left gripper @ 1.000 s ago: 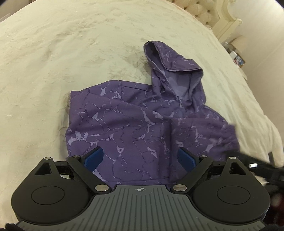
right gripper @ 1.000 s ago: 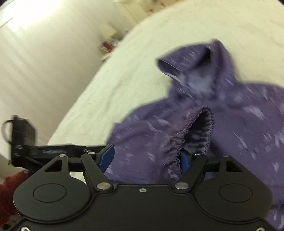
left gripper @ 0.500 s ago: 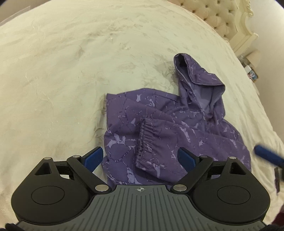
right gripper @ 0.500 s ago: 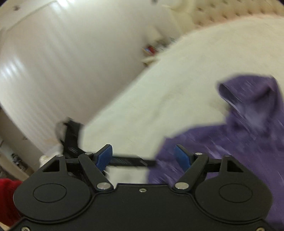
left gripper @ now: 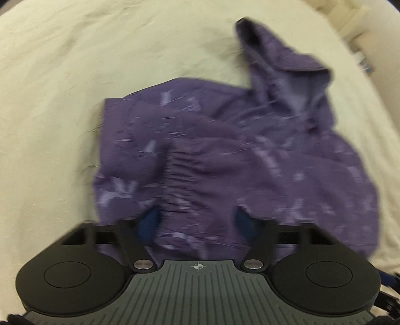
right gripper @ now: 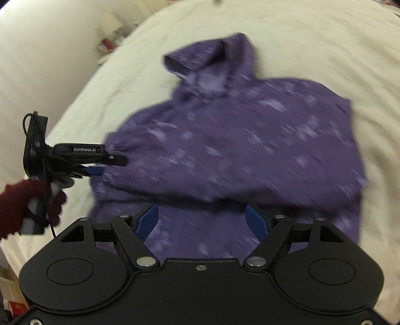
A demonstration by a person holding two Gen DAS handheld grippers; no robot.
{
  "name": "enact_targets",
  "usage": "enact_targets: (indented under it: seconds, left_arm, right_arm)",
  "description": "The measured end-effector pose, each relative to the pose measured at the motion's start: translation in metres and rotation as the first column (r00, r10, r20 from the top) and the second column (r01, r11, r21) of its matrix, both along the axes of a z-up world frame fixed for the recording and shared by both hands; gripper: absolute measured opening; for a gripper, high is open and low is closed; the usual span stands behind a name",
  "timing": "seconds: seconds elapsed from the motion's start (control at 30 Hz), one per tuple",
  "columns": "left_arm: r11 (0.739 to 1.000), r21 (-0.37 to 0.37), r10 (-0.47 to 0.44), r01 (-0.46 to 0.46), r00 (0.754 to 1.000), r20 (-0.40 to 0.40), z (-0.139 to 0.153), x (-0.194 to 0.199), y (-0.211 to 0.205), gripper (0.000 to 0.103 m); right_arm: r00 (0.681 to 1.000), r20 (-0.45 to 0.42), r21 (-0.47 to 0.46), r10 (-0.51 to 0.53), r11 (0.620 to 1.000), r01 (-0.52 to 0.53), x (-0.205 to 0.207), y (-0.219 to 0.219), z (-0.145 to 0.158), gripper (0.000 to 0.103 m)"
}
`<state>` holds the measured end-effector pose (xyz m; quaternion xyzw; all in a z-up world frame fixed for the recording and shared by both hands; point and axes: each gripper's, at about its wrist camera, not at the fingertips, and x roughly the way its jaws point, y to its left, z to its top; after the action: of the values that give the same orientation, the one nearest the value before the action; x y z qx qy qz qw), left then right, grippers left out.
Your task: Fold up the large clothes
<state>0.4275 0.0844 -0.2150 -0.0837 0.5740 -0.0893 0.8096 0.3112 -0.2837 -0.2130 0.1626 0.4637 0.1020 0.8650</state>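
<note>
A purple patterned hoodie (left gripper: 262, 155) lies on the bed, hood away from me, with one sleeve folded across its body. My left gripper (left gripper: 196, 222) points steeply down into the cloth. Its jaws are closing, and the sleeve's gathered cuff (left gripper: 180, 180) bunches between the blue pads without being pinched. From the right wrist view the hoodie (right gripper: 237, 140) fills the middle. There my left gripper (right gripper: 112, 167) sits at the hoodie's left edge, held by a hand in a dark red sleeve (right gripper: 22, 197). My right gripper (right gripper: 201, 221) hovers open over the lower hem, nothing between its fingers.
The cream bedspread (left gripper: 62, 100) surrounds the hoodie on all sides. A tufted headboard corner (left gripper: 350, 22) shows at the far right. Beyond the bed's left edge in the right wrist view stand a white wall and a small bedside stand (right gripper: 107, 42) with clutter.
The sleeve that hung by my right gripper's finger now lies across the hoodie. My left gripper has sunk onto the cuff and narrowed. The right view swung aside, then back over the hem.
</note>
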Motion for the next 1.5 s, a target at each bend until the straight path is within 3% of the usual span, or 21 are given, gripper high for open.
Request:
enact_targets:
  seconds: [0.03, 0.13, 0.27, 0.37, 0.57, 0.63, 0.7, 0.73, 0.83, 0.97, 1.03, 1.1, 1.2, 1.23, 1.3, 1.33, 1.4, 1.5]
  left_arm:
    - [1.0, 0.002, 0.003, -0.003, 1.0, 0.015, 0.0, -0.001, 0.001, 0.024]
    - [0.998, -0.049, 0.032, -0.029, 0.997, 0.074, 0.016, -0.009, 0.012, 0.019]
    - [0.999, -0.027, 0.036, -0.031, 0.981, 0.189, 0.052, -0.025, 0.025, 0.013]
    - [0.998, -0.047, 0.057, -0.05, 0.985, 0.164, 0.051, -0.022, 0.034, 0.01]
    - [0.998, 0.035, 0.042, -0.047, 0.991, 0.13, 0.03, -0.016, 0.027, 0.009]
    - [0.998, 0.048, 0.025, -0.031, 0.991, 0.13, 0.027, -0.02, 0.023, 0.009]
    - [0.998, 0.063, 0.005, -0.014, 0.991, 0.131, 0.026, -0.027, 0.018, 0.01]
    - [0.997, 0.076, 0.001, -0.01, 0.992, 0.127, 0.025, -0.028, 0.017, 0.012]
    - [0.998, 0.067, 0.002, -0.011, 0.991, 0.136, 0.029, -0.036, 0.014, 0.021]
    - [0.998, 0.051, 0.01, -0.02, 0.979, 0.202, 0.043, -0.046, 0.009, 0.029]
    - [0.999, 0.032, 0.013, -0.021, 0.974, 0.224, 0.044, -0.048, 0.004, 0.04]
    - [1.0, 0.022, 0.008, -0.013, 0.979, 0.205, 0.037, -0.044, -0.001, 0.049]
    - [0.998, 0.057, -0.011, 0.004, 0.992, 0.127, 0.014, -0.036, -0.01, 0.05]
    - [0.996, 0.086, -0.036, 0.027, 0.994, 0.106, 0.004, -0.033, -0.013, 0.05]
    - [0.988, 0.134, -0.092, 0.076, 0.989, 0.114, -0.005, -0.032, -0.021, 0.053]
    - [0.984, 0.151, -0.118, 0.099, 0.986, 0.12, -0.006, -0.032, -0.026, 0.061]
    - [0.981, 0.149, -0.145, 0.126, 0.982, 0.121, -0.008, -0.032, -0.031, 0.073]
    - [0.979, 0.151, -0.155, 0.135, 0.98, 0.127, -0.01, -0.033, -0.035, 0.077]
  right_arm:
    - [1.0, -0.011, -0.003, -0.017, 1.0, 0.017, -0.005, -0.005, -0.003, 0.079]
    - [0.998, -0.03, -0.016, -0.059, 0.998, 0.059, -0.014, -0.016, -0.008, 0.079]
    - [0.996, -0.01, -0.045, -0.092, 0.995, 0.092, -0.015, -0.032, -0.008, 0.079]
    - [0.993, 0.022, -0.066, -0.119, 0.991, 0.121, -0.007, -0.046, -0.006, 0.079]
    - [0.987, 0.099, -0.155, -0.127, 0.978, 0.141, 0.027, -0.053, -0.01, 0.079]
    - [0.991, 0.035, -0.177, -0.132, 0.975, 0.136, 0.037, -0.055, -0.028, 0.082]
    - [0.988, -0.113, -0.175, -0.109, 0.981, 0.088, 0.041, -0.055, -0.059, 0.083]
    - [0.984, -0.157, -0.165, -0.084, 0.985, 0.058, 0.04, -0.054, -0.069, 0.083]
    - [0.989, -0.141, -0.185, -0.033, 0.983, 0.007, 0.023, -0.049, -0.067, 0.082]
    - [0.994, -0.037, -0.099, -0.099, 0.991, 0.095, 0.005, -0.071, -0.036, 0.081]
    - [0.989, 0.025, -0.063, -0.147, 0.987, 0.148, 0.006, -0.088, -0.018, 0.081]
    - [0.977, 0.061, -0.026, -0.203, 0.979, 0.205, 0.014, -0.106, -0.004, 0.081]
    - [0.959, 0.063, 0.023, -0.275, 0.961, 0.274, 0.041, -0.135, 0.002, 0.08]
    - [0.952, 0.058, 0.043, -0.3, 0.954, 0.298, 0.052, -0.144, 0.002, 0.075]
    - [0.941, 0.035, 0.075, -0.337, 0.94, 0.334, 0.071, -0.156, -0.003, 0.062]
    - [0.936, 0.02, 0.085, -0.35, 0.934, 0.347, 0.082, -0.161, -0.006, 0.056]
    - [0.932, -0.007, 0.087, -0.363, 0.928, 0.363, 0.1, -0.167, -0.014, 0.054]
    - [0.924, -0.052, 0.042, -0.378, 0.924, 0.38, 0.12, -0.17, -0.027, 0.054]
